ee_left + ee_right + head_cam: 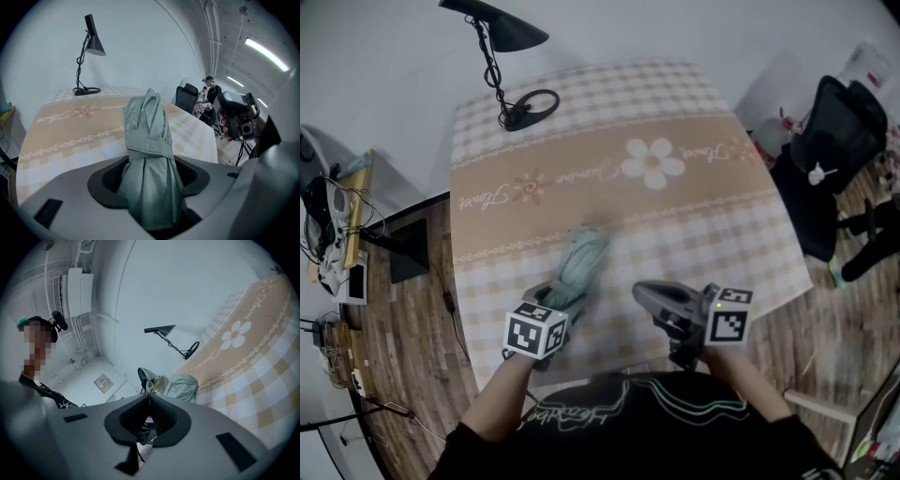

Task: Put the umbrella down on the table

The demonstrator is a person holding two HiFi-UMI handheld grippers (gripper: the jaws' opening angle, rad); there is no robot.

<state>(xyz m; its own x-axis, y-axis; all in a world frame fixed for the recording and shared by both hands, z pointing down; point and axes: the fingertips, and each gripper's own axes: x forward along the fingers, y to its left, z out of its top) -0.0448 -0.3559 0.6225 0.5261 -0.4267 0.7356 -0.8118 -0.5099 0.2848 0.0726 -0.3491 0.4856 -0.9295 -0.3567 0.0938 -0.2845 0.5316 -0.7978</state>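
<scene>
The left gripper [562,301] clamps the folded umbrella [582,260], its jaws spread wide around the bundled cloth. The umbrella points toward the lamp [493,67] but lies well short of it, over the table [694,234]. Contact with the table cannot be confirmed. The right gripper [149,403] is pinched closed and empty, farther from the lamp. Lower the umbrella until its full length rests flat. Open the jaws fully, then withdraw away from the lamp.

lit: bright, even | src: ceiling strip light [266,48] | edges: fisheye, vignetted
</scene>
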